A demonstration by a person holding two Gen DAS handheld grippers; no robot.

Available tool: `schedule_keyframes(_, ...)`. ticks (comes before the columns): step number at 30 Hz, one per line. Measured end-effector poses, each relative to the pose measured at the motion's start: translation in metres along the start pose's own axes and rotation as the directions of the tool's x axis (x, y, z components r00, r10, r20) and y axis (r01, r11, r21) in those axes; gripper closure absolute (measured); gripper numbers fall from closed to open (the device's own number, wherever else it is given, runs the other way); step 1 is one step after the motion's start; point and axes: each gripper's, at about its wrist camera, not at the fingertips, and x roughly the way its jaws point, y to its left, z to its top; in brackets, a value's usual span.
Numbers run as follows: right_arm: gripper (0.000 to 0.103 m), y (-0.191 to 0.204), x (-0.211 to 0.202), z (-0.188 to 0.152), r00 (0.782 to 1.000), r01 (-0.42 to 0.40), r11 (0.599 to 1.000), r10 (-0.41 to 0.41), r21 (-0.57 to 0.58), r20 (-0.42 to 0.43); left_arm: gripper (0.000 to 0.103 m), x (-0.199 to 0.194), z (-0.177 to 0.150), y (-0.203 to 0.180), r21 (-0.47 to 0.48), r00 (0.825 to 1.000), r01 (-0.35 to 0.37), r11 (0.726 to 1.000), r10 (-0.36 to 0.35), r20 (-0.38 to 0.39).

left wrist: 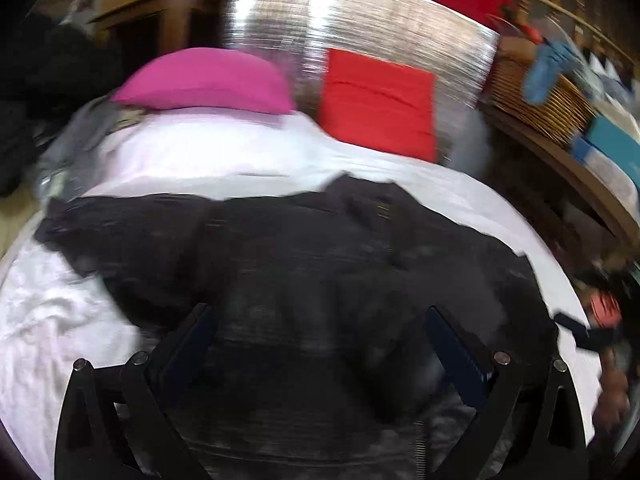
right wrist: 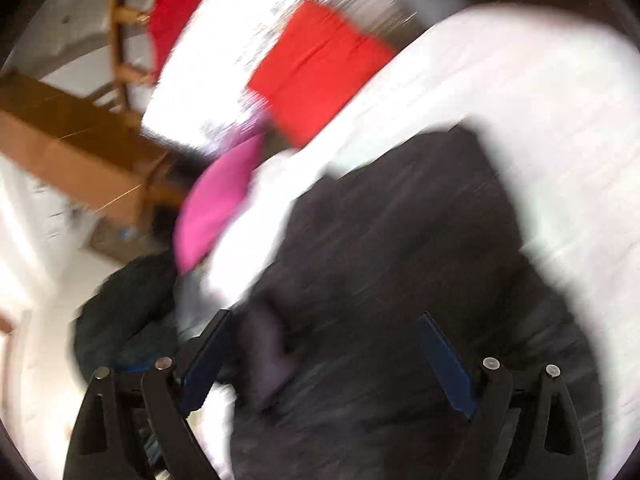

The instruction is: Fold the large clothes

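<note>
A large black garment (left wrist: 304,264) lies spread across a white bedsheet (left wrist: 52,320). My left gripper (left wrist: 318,312) is open above the garment's near part, holding nothing. In the right wrist view the same garment (right wrist: 400,248) lies on the sheet (right wrist: 552,128), badly blurred. My right gripper (right wrist: 324,320) is open above it, empty. The other gripper and a hand (left wrist: 600,344) show at the bed's right edge in the left wrist view.
A pink pillow (left wrist: 208,80) and a red pillow (left wrist: 378,104) lie at the head of the bed against a shiny silver headboard (left wrist: 360,20). A wicker basket (left wrist: 536,100) and shelf stand at right. A cardboard box (right wrist: 68,148) and a dark heap (right wrist: 128,312) lie left.
</note>
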Motion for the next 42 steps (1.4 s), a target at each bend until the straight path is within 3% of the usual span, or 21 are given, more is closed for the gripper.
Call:
schedule_keyframes(4, 0.023, -0.021, 0.004, 0.018, 0.995, 0.100, 0.995, -0.101, 0.030, 0.016, 0.000, 0.009, -0.007, -0.037, 0.061, 0.999, 0.047, 0.997, -0.046, -0.017)
schedule_keyframes(8, 0.027, -0.036, 0.017, 0.028, 0.978, 0.207, 0.978, -0.207, 0.007, 0.019, 0.000, 0.029, -0.015, -0.056, 0.110, 0.998, 0.027, 0.994, -0.020, -0.062)
schedule_keyframes(12, 0.027, -0.042, 0.019, 0.031, 0.941, 0.332, 0.942, -0.329, -0.035, 0.072, 0.003, 0.044, -0.015, -0.048, 0.097, 0.997, -0.012, 0.995, 0.019, -0.076)
schedule_keyframes(14, 0.028, -0.051, 0.009, 0.036, 0.951, 0.290, 0.957, -0.290, 0.015, 0.103, 0.018, 0.041, -0.013, -0.039, 0.059, 0.997, 0.012, 0.998, -0.008, -0.073)
schedule_keyframes(15, 0.028, -0.054, 0.011, 0.038, 0.954, 0.283, 0.959, -0.284, 0.019, 0.095, 0.031, 0.043, -0.013, -0.035, 0.054, 0.997, 0.015, 0.998, -0.011, -0.077)
schedule_keyframes(16, 0.028, -0.058, 0.015, 0.040, 0.957, 0.283, 0.959, -0.284, 0.020, 0.063, 0.046, 0.044, -0.014, -0.031, 0.049, 0.996, 0.029, 0.998, -0.025, -0.087)
schedule_keyframes(18, 0.028, -0.069, 0.027, 0.038, 0.961, 0.278, 0.960, -0.278, 0.030, -0.004, 0.062, 0.047, -0.013, -0.023, 0.025, 0.991, 0.074, 0.997, -0.070, -0.115)
schedule_keyframes(19, 0.028, -0.071, 0.038, 0.035, 0.959, 0.279, 0.960, -0.277, 0.030, -0.053, 0.063, 0.047, -0.012, -0.017, 0.008, 0.989, 0.081, 0.997, -0.079, -0.124)
schedule_keyframes(21, 0.033, -0.063, 0.044, 0.033, 0.950, 0.309, 0.951, -0.309, -0.015, -0.041, 0.063, 0.043, -0.011, -0.012, 0.004, 0.990, 0.081, 0.997, -0.080, -0.120)
schedule_keyframes(23, 0.055, -0.054, 0.043, 0.033, 0.956, 0.285, 0.958, -0.287, -0.043, -0.053, 0.062, 0.032, -0.009, -0.008, 0.015, 0.992, 0.071, 0.997, -0.069, -0.107)
schedule_keyframes(24, 0.058, -0.047, 0.042, 0.030, 0.956, 0.287, 0.957, -0.290, -0.050, -0.053, 0.051, 0.028, -0.009, -0.006, 0.020, 0.993, 0.064, 0.998, -0.061, -0.096)
schedule_keyframes(25, 0.062, -0.044, 0.041, 0.029, 0.953, 0.295, 0.953, -0.299, -0.070, -0.048, 0.029, 0.019, -0.008, -0.004, 0.019, 0.995, 0.068, 0.998, -0.066, -0.078)
schedule_keyframes(27, 0.063, -0.036, 0.044, 0.027, 0.951, 0.305, 0.949, -0.308, -0.084, -0.034, 0.009, 0.011, -0.008, -0.004, 0.003, 0.994, 0.096, 0.995, -0.096, -0.047)
schedule_keyframes(31, 0.065, -0.034, 0.044, 0.027, 0.953, 0.300, 0.952, -0.303, -0.065, -0.029, 0.002, 0.003, -0.013, -0.027, 0.044, 0.984, 0.176, 0.983, -0.174, -0.040)
schedule_keyframes(34, 0.065, -0.035, 0.043, 0.023, 0.949, 0.311, 0.947, -0.314, -0.075, -0.029, 0.001, 0.021, -0.021, -0.048, 0.092, 0.991, 0.118, 0.989, -0.111, -0.076)
schedule_keyframes(38, 0.065, -0.034, 0.048, 0.023, 0.949, 0.310, 0.949, -0.312, -0.065, -0.035, 0.001, 0.059, -0.024, -0.060, 0.123, 0.982, 0.080, 0.989, -0.057, -0.178)
schedule_keyframes(39, 0.065, -0.033, 0.048, 0.023, 0.949, 0.312, 0.948, -0.314, -0.067, -0.034, 0.006, 0.064, -0.022, -0.055, 0.095, 0.982, 0.080, 0.992, -0.062, -0.177)
schedule_keyframes(41, 0.065, -0.033, 0.046, 0.023, 0.949, 0.312, 0.948, -0.314, -0.064, -0.029, 0.031, 0.069, -0.018, -0.040, 0.025, 0.978, 0.088, 0.996, -0.081, -0.192)
schedule_keyframes(42, 0.066, -0.033, 0.044, 0.023, 0.949, 0.313, 0.948, -0.315, -0.061, -0.022, 0.052, 0.070, -0.014, -0.031, -0.009, 0.976, 0.097, 0.995, -0.097, -0.197)
